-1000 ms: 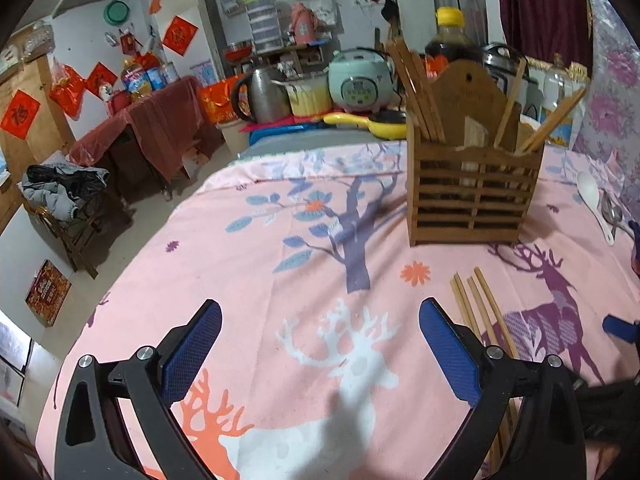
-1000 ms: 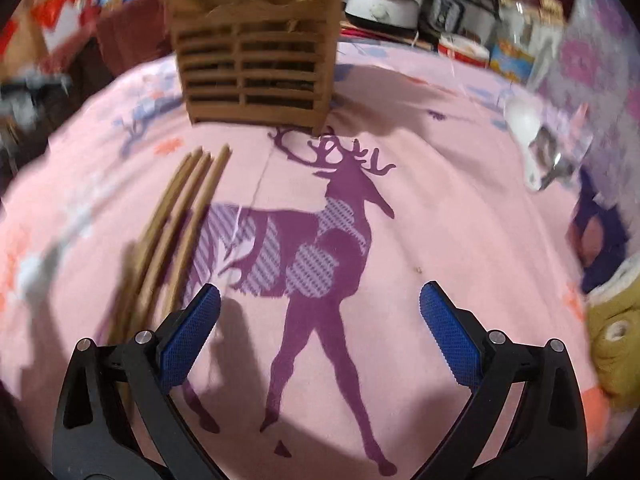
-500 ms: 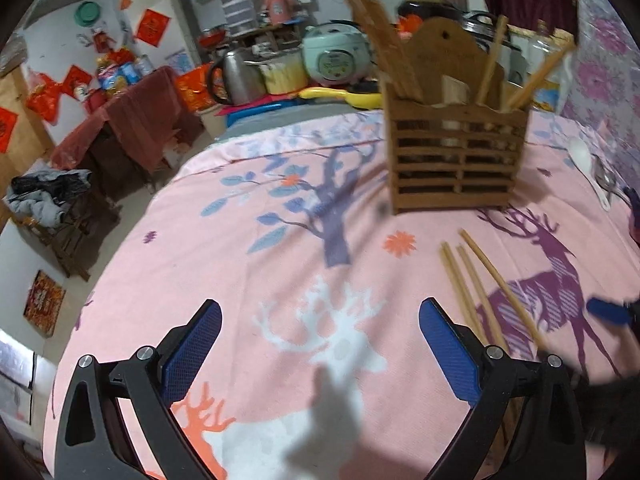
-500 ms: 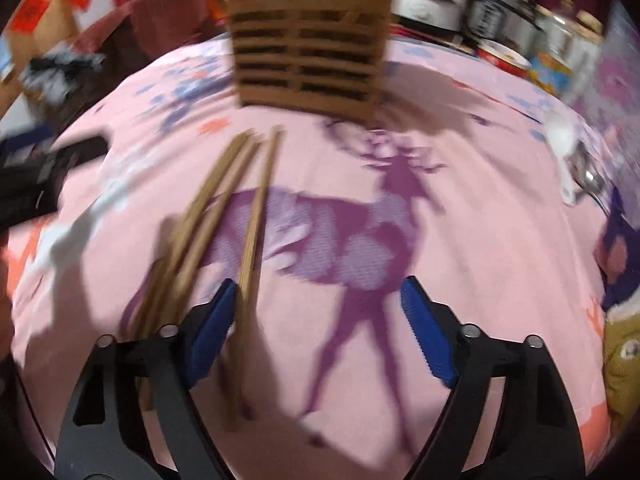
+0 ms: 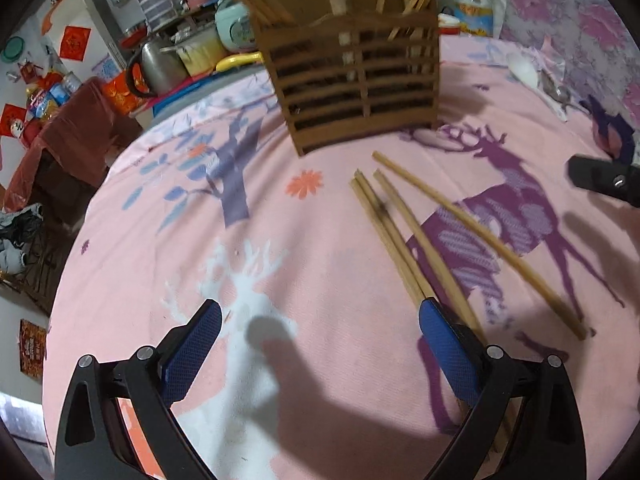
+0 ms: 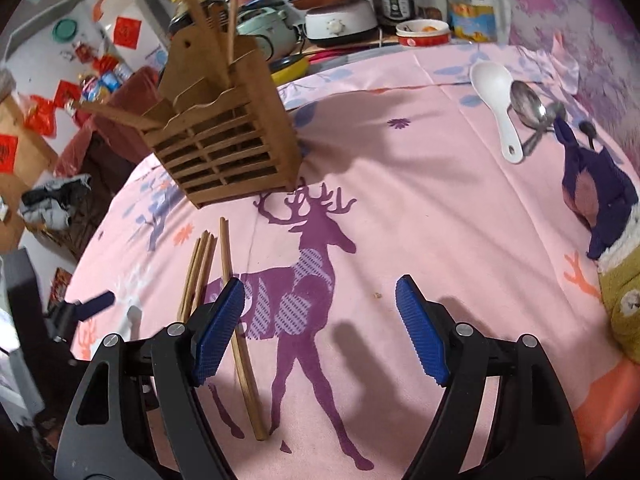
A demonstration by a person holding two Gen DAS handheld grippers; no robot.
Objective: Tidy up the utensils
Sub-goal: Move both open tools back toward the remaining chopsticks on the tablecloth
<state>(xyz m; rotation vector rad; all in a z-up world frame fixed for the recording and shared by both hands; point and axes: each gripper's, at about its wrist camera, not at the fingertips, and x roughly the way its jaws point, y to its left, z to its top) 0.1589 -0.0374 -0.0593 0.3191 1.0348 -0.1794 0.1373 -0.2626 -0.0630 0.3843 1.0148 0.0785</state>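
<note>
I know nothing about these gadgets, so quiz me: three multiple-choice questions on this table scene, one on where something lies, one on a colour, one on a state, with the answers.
1. Where do the loose chopsticks lie?
A. on the cloth in front of the wooden holder
B. inside the yellow pan
C. on the floor

2. What colour is the plastic spoon beside the metal spoon?
A. red
B. white
C. black

3. How do the jaws of the right gripper stand?
A. shut on a chopstick
B. shut on a spoon
C. open, holding nothing

Answers:
1 A, they rest flat on the pink tablecloth just short of the holder.
2 B, its bowl and handle are plain white.
3 C, the blue pads stand wide apart with only cloth between them; the left gripper is open too.
</note>
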